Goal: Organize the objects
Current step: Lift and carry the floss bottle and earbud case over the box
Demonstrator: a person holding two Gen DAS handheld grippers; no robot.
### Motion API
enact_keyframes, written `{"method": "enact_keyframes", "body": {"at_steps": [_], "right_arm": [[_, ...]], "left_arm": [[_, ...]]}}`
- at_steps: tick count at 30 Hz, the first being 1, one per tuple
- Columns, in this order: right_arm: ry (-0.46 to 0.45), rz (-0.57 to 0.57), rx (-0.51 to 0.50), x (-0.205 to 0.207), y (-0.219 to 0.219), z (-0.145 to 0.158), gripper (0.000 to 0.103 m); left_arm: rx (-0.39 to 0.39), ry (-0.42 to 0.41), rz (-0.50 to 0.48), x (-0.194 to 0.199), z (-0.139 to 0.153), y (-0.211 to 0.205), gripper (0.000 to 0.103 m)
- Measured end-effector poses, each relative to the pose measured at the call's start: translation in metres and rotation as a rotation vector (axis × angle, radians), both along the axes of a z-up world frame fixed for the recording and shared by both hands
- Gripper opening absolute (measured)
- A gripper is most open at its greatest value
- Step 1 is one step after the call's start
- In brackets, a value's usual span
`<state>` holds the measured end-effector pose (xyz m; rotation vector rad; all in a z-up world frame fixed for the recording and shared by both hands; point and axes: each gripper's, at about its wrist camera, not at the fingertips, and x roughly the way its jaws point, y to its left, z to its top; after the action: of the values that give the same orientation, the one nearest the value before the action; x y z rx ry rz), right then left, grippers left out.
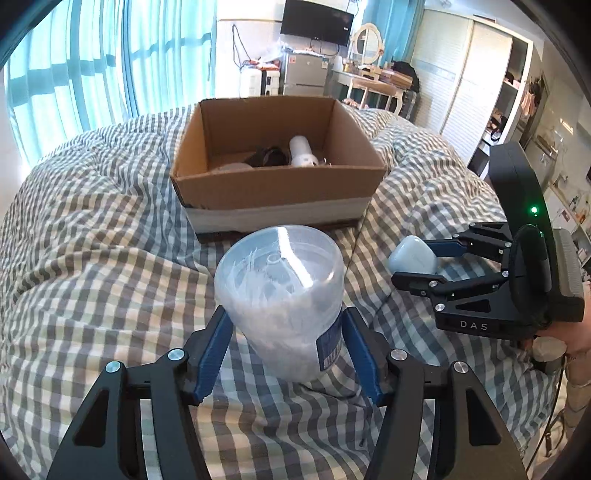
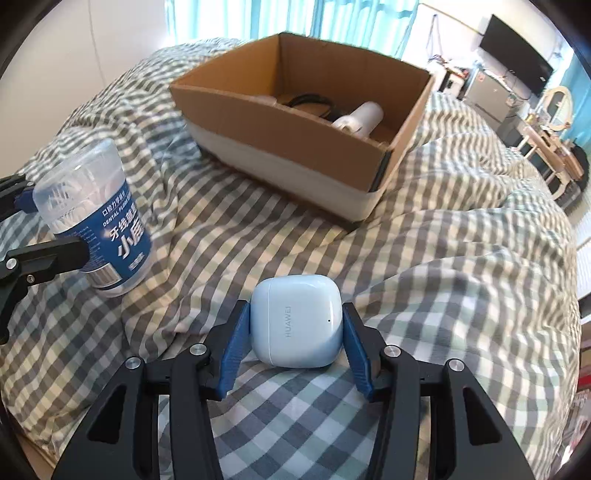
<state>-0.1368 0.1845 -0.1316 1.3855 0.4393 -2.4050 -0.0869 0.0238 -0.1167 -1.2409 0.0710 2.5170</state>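
Left gripper point(image 1: 286, 328) is closed onto a clear plastic jar of dental floss picks point(image 1: 282, 302), blue pads pressed vs both sides of the jar's lower half, near the blue label. Jar is tilted, clear lid end leaning fwd toward the cardboard box point(image 1: 277, 184); from the right wrist view the same jar point(image 2: 98, 221) stands roughly upright w/ its base at or just over the checked duvet point(image 2: 443, 295) – can't tell if it touches. White picks visible thru the upper part, label w/ white print wraps the lower part.

Right gripper point(image 2: 297, 328) is closed onto a pale blue earbud case point(image 2: 297, 325), blue pads touching its left & right sides, HUAWEI lettering on the face toward the camera. From the left wrist view that case point(image 1: 413, 256) sits betw the 2 black fingers of the right gripper point(image 1: 410, 258), over the duvet to the right of the jar & near the box's front right corner.

Box sits on the duvet ahead of both grippers, top open, lower band of its outside white. Inside: a white cylindrical item point(image 1: 301, 149) lying on its side, a black coiled thing point(image 1: 267, 157) beside it, & a pale rounded piece point(image 1: 232, 167) at the near wall, mostly hidden.

Bkgd: teal curtains point(image 1: 74, 74), wall TV point(image 1: 316, 22), small fridge point(image 1: 304, 72), dressing table w/ oval mirror point(image 1: 367, 38)
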Motion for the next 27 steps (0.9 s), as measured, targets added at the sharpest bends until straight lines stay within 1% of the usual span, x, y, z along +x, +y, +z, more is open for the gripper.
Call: {"method": "enact_keyframes", "body": {"at_steps": [3,8,13,16,19,27], "right_arm": [[0.016,-0.017,-0.028,0.002,0.003,0.008,0.049],[0.023,-0.013,-0.034,0.007,0.001,0.014,0.049],[0.038,-0.012,-0.044,0.01,-0.002,0.025,0.049],[0.055,0.009,-0.065,0.014,-0.006,0.04,0.049],[0.111,0.025,-0.046,0.021,-0.011,0.061,0.049],[0.225,0.063,-0.064,0.029,-0.018,0.115,0.049]], "left_arm": [[0.008,0.014,0.011,-0.003,0.008,-0.003,0.062],[0.012,0.02,0.025,-0.006,0.015,-0.007,0.062],[0.003,0.033,0.045,-0.012,0.028,-0.011,0.062],[-0.006,0.049,0.058,-0.016,0.04,-0.012,0.061],[0.001,0.08,0.07,-0.016,0.054,-0.013,0.061],[0.036,0.169,0.135,-0.02,0.096,-0.018,0.061]]}}
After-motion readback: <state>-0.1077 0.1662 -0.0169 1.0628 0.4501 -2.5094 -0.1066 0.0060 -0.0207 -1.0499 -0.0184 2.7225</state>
